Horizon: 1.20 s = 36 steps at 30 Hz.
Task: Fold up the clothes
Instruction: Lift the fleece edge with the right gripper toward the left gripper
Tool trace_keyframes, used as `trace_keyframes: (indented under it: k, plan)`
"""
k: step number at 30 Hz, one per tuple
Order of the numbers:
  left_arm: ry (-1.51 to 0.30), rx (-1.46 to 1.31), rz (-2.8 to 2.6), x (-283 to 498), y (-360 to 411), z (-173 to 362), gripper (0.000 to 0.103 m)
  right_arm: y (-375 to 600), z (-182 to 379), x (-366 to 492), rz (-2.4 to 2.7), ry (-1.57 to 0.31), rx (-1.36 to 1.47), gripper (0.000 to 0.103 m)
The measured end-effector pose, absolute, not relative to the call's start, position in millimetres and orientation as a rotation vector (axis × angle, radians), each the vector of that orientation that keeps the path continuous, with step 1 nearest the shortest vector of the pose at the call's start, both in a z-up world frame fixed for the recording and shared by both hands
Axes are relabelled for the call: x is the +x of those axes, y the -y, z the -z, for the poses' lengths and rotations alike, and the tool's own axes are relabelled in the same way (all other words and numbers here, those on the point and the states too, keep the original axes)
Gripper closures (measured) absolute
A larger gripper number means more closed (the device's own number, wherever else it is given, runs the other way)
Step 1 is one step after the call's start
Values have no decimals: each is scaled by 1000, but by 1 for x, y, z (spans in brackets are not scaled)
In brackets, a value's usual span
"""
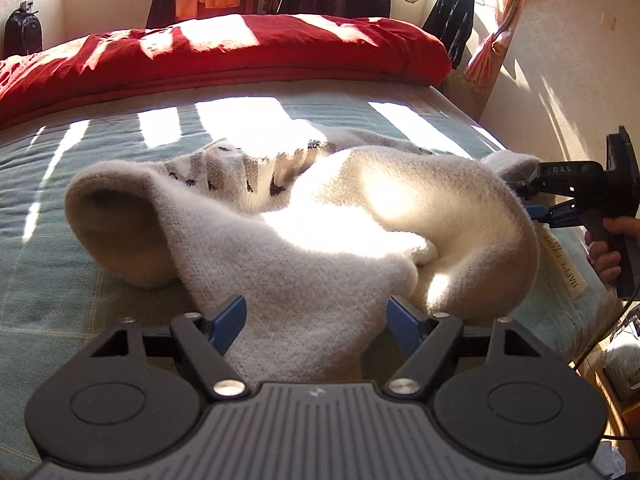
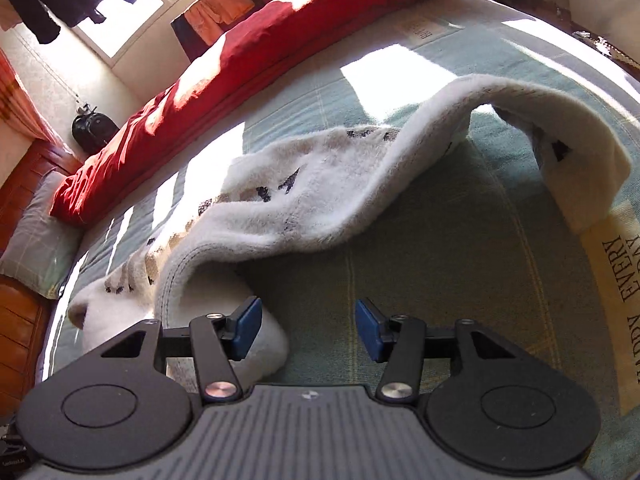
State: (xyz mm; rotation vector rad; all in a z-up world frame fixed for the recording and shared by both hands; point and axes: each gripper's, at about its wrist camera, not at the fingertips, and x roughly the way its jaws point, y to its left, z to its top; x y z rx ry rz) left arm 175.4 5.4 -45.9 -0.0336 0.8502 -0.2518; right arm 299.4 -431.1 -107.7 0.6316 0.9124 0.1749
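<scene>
Mid-fold, the white fleece garment point(image 1: 304, 216) is lying rumpled across the frame's centre on the bed point(image 1: 60, 184), both the left gripper point(image 1: 316, 316) and right gripper point(image 2: 308, 328) gaping empty, needing fresh edge grips.

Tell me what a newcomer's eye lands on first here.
A fluffy white sweater with a dark pattern sprawls rumpled across the pale green bedspread, sunlit. Behind it a red duvet lies bunched along the bed's far side. Both the left gripper and right gripper stand open.
</scene>
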Motion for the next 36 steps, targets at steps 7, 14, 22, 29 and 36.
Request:
trace_keyframes:
  k: [7, 14, 22, 29, 36]
  plan:
    - [-908, 47, 305, 194, 13, 63, 26, 451, 156, 357, -100, -899, 859, 40]
    - [-940, 48, 306, 203, 11, 75, 26, 447, 172, 384, -80, -851, 806, 63]
    - [-947, 41, 319, 201, 6, 81, 26, 444, 119, 398, -130, -816, 603, 89]
    - [-942, 62, 339, 190, -1, 80, 25, 408, 38, 400, -232, -773, 456, 89]
    - [-901, 51, 328, 168, -29, 70, 25, 337, -31, 408, -350, -742, 388, 90]
